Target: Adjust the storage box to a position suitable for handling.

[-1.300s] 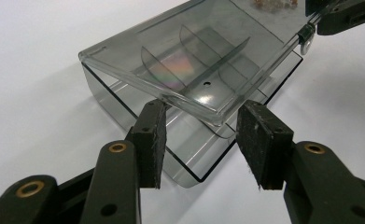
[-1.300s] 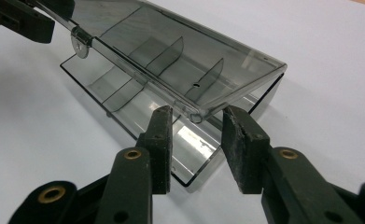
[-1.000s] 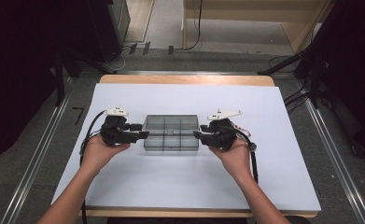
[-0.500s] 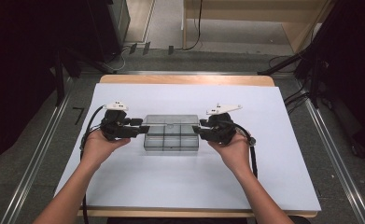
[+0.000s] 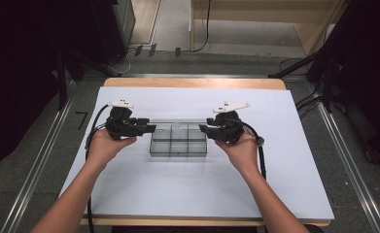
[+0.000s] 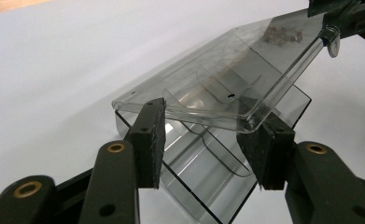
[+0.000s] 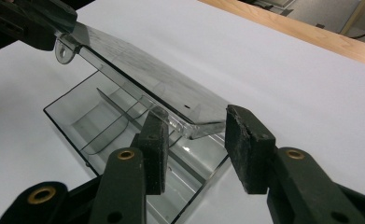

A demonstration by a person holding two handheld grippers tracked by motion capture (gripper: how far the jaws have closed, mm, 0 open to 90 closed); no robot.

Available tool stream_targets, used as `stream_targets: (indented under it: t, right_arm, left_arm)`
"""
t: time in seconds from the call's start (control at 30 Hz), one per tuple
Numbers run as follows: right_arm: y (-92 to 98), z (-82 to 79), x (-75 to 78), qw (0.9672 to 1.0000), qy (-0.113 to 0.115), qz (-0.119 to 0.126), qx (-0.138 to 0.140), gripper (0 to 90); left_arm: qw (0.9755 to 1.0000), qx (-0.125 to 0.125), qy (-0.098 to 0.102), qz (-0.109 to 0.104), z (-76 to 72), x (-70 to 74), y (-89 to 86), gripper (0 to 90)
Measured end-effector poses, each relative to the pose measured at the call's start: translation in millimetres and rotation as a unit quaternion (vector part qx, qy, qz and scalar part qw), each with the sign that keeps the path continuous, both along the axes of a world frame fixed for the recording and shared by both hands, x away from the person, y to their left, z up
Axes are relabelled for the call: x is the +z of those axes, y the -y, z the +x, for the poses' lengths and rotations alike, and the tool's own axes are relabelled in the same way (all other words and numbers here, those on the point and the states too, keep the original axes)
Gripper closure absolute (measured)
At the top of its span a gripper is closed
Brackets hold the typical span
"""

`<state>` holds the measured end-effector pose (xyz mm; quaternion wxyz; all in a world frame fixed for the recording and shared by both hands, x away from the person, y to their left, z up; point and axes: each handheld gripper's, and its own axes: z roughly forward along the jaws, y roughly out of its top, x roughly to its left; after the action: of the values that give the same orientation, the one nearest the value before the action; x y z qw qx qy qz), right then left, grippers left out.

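**A lab bench, not a living room**

I'm standing at a wooden table (image 5: 192,83) covered by a plain white sheet (image 5: 192,189), on a grey floor. Metal rails (image 5: 37,165) run along both sides, black cables (image 5: 204,29) snake across the floor behind, and dark stands (image 5: 323,63) crowd the edges. A pale wooden cabinet (image 5: 270,9) sits at the back. It all says test lab or recording studio.

Clear, smoky-grey plastic box (image 5: 179,145) with see-through lid (image 6: 227,88). Plain white table sheet (image 5: 187,189), pale wood edge (image 5: 192,83). Black grippers, brass rivets.
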<state>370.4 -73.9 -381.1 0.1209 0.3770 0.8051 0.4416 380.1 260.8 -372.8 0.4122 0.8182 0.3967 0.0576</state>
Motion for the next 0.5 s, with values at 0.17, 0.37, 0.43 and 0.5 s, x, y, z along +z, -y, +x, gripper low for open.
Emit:
stream_targets:
  t: [0.17, 0.37, 0.43, 0.5]
  right_arm:
    - [-1.2, 4.1, 1.7, 1.0000, 0.004, 0.001, -0.004, 61.9]
    - [-2.2, 8.4, 2.4, 1.0000, 0.006, -0.001, -0.008, 62.9]
    - [-2.2, 9.4, 3.1, 0.9999, 0.006, 0.001, -0.008, 63.3]
    - [-1.4, 11.3, 3.3, 0.9999, 0.005, 0.005, -0.010, 63.9]
  left_arm:
    - [1.0000, 0.004, 0.002, -0.001, 3.4, 1.3, 0.8, 54.0]
    - [1.0000, 0.007, 0.006, 0.000, 5.6, 4.0, 2.1, 55.1]
    - [1.0000, 0.008, 0.005, -0.001, 6.6, 5.0, 1.3, 55.3]
    - [0.9999, 0.010, 0.007, -0.005, 7.9, 5.7, 0.9, 56.5]
